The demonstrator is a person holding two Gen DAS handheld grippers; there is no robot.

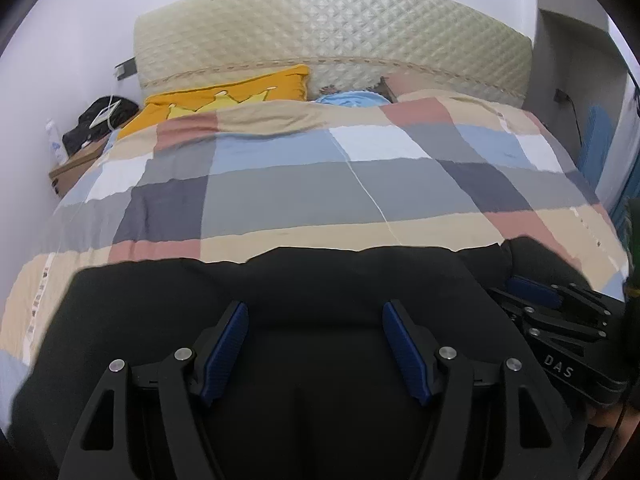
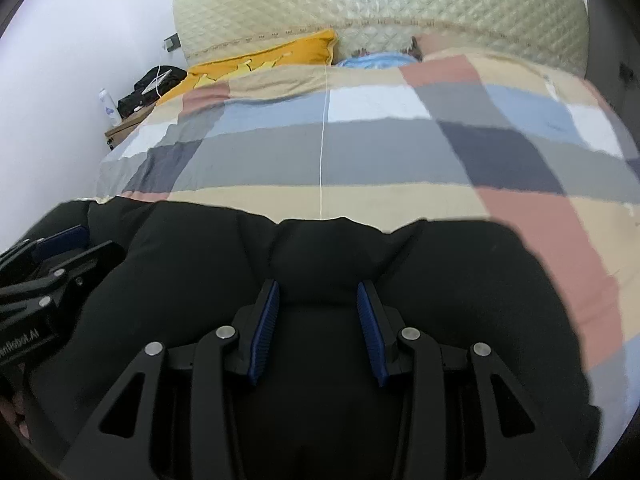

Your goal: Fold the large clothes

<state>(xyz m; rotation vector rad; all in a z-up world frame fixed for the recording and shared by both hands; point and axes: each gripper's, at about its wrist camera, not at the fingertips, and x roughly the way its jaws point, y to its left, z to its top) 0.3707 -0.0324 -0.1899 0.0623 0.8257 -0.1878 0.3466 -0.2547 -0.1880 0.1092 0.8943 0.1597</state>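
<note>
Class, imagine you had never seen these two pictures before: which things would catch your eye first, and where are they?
First, the black garment spread across the near end of the bed, with both grippers over it: the left gripper and the right gripper, blue-padded fingers apart. Behind it lies the checked quilt in beige, grey, blue and pink. At the far end a bright yellow pillow leans against the quilted cream headboard.

Hovering low over a black garment (image 2: 440, 300) on the plaid bedspread (image 2: 360, 152): right gripper (image 2: 318, 332), blue fingers (image 2: 266, 328) spread apart, left gripper (image 2: 48, 280) alongside, yellow pillow (image 2: 280, 54) beyond.
</note>
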